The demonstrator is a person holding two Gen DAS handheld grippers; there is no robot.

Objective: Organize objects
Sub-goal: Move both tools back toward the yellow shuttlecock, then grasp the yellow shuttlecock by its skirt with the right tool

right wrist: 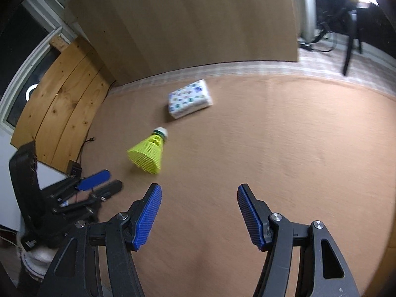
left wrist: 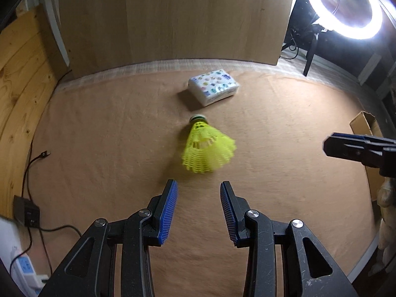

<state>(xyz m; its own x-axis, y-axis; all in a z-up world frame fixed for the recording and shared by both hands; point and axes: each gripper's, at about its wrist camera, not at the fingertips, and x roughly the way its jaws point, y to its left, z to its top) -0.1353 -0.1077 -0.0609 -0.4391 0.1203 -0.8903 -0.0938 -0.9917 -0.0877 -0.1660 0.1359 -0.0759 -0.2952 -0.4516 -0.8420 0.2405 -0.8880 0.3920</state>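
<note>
1. left wrist view: the left gripper (left wrist: 199, 185) has its jaws parted with nothing between the blue pads (left wrist: 169, 210), so it is released. it points down at the brown cloth-covered table (left wrist: 99, 136), lined up with the yellow shuttlecock (left wrist: 206, 148), which lies on its side just beyond the fingertips, cork end pointing away. judging by that alignment, the shuttlecock looks like this hand's target.
2. same view: a white tissue pack (left wrist: 214, 89) with coloured print lies flat just past the shuttlecock's cork, near the table's far edge, apart from it. a cardboard box (left wrist: 366, 123) sits at the right edge, possibly the place to put things. the right gripper (left wrist: 329, 147) enters from the right, near that box.
3. right wrist view: the right gripper (right wrist: 199, 195) is also released, jaws wide, with only bare cloth between them. the shuttlecock (right wrist: 147, 154) lies ahead and to the left, the tissue pack (right wrist: 189, 99) further on.
4. same view: the left gripper (right wrist: 109, 182) shows at lower left, empty, fingers aimed towards the shuttlecock's skirt. both objects rest loose, not yet gathered.
</note>
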